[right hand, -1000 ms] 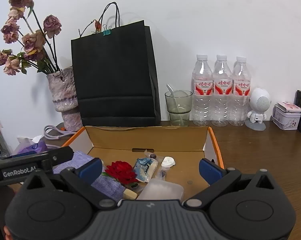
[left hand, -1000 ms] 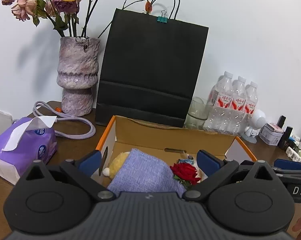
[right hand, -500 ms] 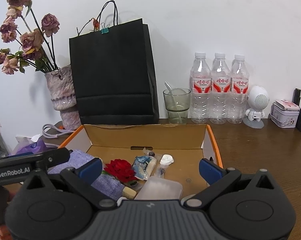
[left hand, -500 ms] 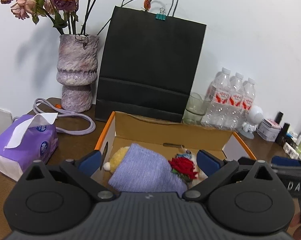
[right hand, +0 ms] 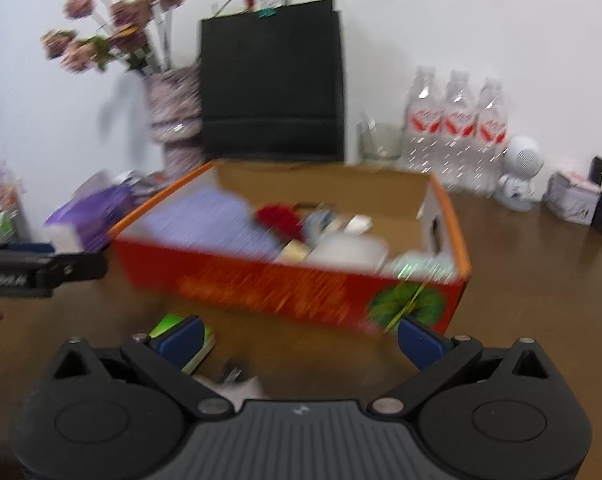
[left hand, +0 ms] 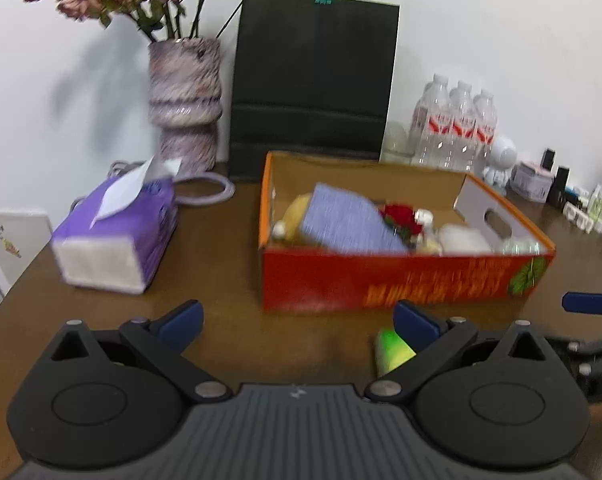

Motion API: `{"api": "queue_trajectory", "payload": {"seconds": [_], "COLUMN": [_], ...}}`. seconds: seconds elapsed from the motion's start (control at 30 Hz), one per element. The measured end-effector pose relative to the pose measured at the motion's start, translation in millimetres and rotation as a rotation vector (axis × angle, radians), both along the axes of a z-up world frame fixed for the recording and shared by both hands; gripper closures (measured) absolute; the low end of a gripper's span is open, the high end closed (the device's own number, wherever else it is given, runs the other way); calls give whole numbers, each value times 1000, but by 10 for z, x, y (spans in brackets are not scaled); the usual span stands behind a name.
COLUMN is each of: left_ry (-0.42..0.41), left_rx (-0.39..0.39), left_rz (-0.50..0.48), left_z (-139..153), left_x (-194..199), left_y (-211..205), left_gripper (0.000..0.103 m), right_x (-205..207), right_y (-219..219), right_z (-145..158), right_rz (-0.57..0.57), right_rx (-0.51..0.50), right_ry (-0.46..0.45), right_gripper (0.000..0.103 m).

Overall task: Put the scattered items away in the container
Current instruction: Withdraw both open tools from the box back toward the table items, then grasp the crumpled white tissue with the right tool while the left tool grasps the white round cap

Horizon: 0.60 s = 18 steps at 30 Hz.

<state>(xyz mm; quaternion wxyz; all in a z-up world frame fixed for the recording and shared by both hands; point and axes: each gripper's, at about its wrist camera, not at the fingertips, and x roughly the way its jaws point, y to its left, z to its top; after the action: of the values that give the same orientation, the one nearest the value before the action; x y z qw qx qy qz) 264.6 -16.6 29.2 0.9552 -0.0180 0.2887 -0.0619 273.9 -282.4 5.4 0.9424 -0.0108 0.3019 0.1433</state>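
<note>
The red-orange cardboard box stands on the brown table and also shows in the right wrist view. In it lie a blue cloth, a red rose, a yellow plush and small packets. A green item lies on the table before the box, close to my left gripper's right finger, and by my right gripper's left finger in the right wrist view. A small pale item lies near it. My left gripper and right gripper are open and empty, in front of the box.
A purple tissue pack lies left of the box. Behind stand a vase of dried flowers, a black paper bag, a glass, three water bottles, a white figurine and small tins.
Both grippers have pulled back from over the box toward the table's front, so the box's red front wall and the green item now show. Both frames are motion-blurred.
</note>
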Motion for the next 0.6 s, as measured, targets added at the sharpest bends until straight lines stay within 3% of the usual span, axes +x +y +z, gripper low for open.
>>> {"api": "queue_trajectory", "payload": {"seconds": [0.23, 0.4, 0.47, 0.57, 0.6], "left_ry": [57, 79, 84, 91, 93], "left_rx": [-13, -30, -32, -36, -36], "left_rz": [9, 16, 16, 11, 9], "left_z": [-206, -271, -287, -300, -302], "left_x": [-303, -402, -418, -429, -429], "left_y": [177, 255, 259, 253, 239], "left_gripper": [0, 0, 0, 0, 0], "right_x": [-347, -343, -331, -313, -310], "right_y": [258, 355, 398, 416, 415], "right_z": [-230, -309, -330, -373, -380], "right_rz": [24, 19, 18, 32, 35], "right_rx": [14, 37, 33, 40, 43], "right_ry": [34, 43, 43, 49, 53], "right_gripper": [0, 1, 5, 24, 44]}}
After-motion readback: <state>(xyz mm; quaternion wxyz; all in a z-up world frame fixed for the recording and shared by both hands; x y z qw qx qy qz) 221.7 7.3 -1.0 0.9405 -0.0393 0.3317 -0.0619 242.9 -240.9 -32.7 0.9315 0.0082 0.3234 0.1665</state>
